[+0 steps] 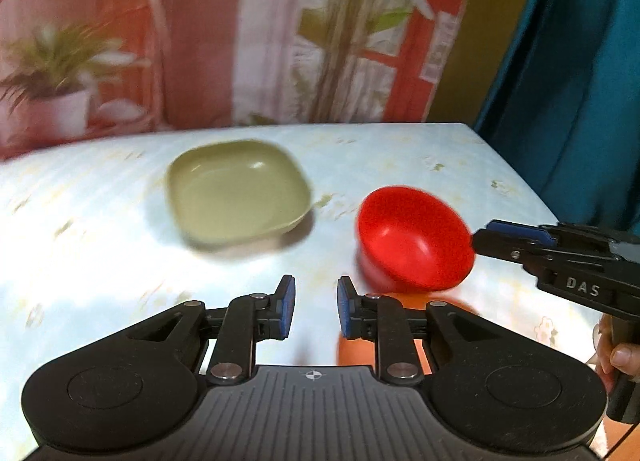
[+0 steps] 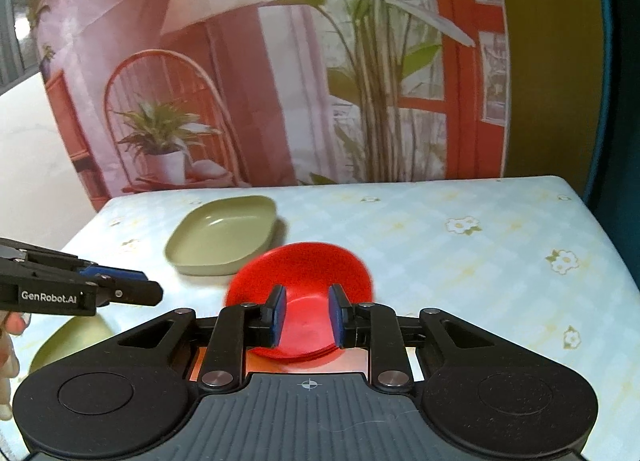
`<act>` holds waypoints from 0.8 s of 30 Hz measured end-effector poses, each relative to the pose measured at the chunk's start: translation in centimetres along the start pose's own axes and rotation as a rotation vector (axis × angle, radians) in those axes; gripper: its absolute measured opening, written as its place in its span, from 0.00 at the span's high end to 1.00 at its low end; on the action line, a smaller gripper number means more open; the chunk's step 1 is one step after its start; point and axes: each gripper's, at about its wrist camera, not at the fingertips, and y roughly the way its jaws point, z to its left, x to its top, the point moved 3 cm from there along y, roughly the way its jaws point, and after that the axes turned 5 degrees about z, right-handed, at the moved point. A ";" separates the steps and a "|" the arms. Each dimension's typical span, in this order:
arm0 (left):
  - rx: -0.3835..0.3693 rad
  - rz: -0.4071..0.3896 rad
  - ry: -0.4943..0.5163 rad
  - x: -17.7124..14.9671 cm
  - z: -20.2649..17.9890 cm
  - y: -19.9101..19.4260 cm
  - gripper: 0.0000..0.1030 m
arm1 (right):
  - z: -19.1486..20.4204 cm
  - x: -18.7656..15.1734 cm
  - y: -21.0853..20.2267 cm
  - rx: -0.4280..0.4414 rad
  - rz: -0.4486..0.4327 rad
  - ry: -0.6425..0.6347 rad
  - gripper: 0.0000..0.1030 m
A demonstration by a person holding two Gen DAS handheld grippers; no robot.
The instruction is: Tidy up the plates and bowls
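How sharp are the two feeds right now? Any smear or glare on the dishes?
Left wrist view: motion smear on the green dish, red bowl and backdrop; the left gripper itself is crisp. Right wrist view: mostly sharp, only the red bowl's rim is smeared; small highlights on the green dish, fisheye bending at the edges.

Bowl (image 1: 414, 239): solid red, no pattern. Square dish (image 1: 238, 191): plain olive green. Tablecloth (image 2: 460, 261): pale blue-white check with small white flowers and green leaves. Gripper pads (image 1: 287, 303): blue on black bodies. A second green item (image 2: 70, 341), possibly another dish, shows at lower left.
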 end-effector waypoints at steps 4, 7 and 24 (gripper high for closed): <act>0.031 -0.019 -0.066 -1.8 2.5 -2.3 0.76 | 2.0 -0.9 -0.6 0.031 0.001 -0.024 0.78; 0.084 -0.035 -0.103 -3.0 4.3 -3.7 0.67 | 3.7 -1.5 -0.6 0.063 0.015 -0.036 0.78; 0.212 -0.013 -0.285 -10.1 10.9 -6.7 0.66 | 14.7 -4.1 4.1 0.189 0.139 -0.145 0.78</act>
